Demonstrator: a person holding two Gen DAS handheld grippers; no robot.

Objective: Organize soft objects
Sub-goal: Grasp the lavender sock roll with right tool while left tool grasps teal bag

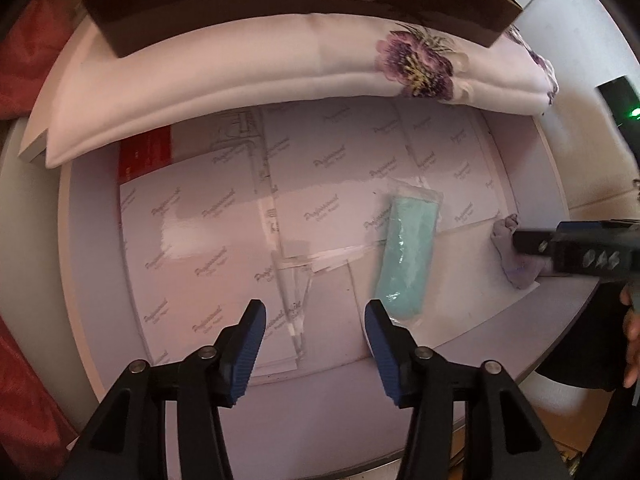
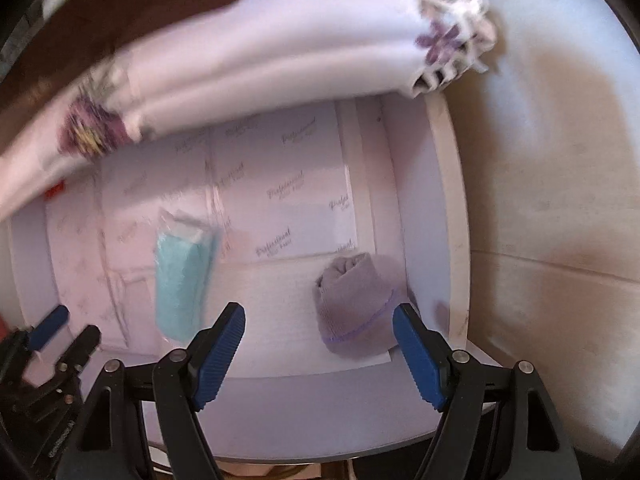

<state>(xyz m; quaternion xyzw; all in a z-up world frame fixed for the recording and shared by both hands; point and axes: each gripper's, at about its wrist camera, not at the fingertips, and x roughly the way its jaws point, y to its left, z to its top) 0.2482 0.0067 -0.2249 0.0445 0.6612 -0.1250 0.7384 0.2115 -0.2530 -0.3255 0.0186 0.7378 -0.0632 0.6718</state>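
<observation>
A teal cloth in a clear plastic pack [image 1: 406,256] lies on the paper-covered table; it also shows in the right wrist view [image 2: 182,280]. A rolled grey-lilac sock [image 2: 356,308] lies near the table's right edge, also seen in the left wrist view [image 1: 514,256]. My left gripper [image 1: 316,320] is open and empty, its right finger close to the pack's near end. My right gripper [image 2: 320,324] is open above the table, the sock between and just beyond its fingertips. A folded white floral blanket [image 1: 260,84] lies across the back.
A dark brown box [image 1: 296,4] rests on the blanket at the back. White printed paper sheets [image 1: 224,216] cover the round table. A red cloth [image 1: 24,60] hangs at the left. The table's right rim [image 2: 452,200] borders the floor.
</observation>
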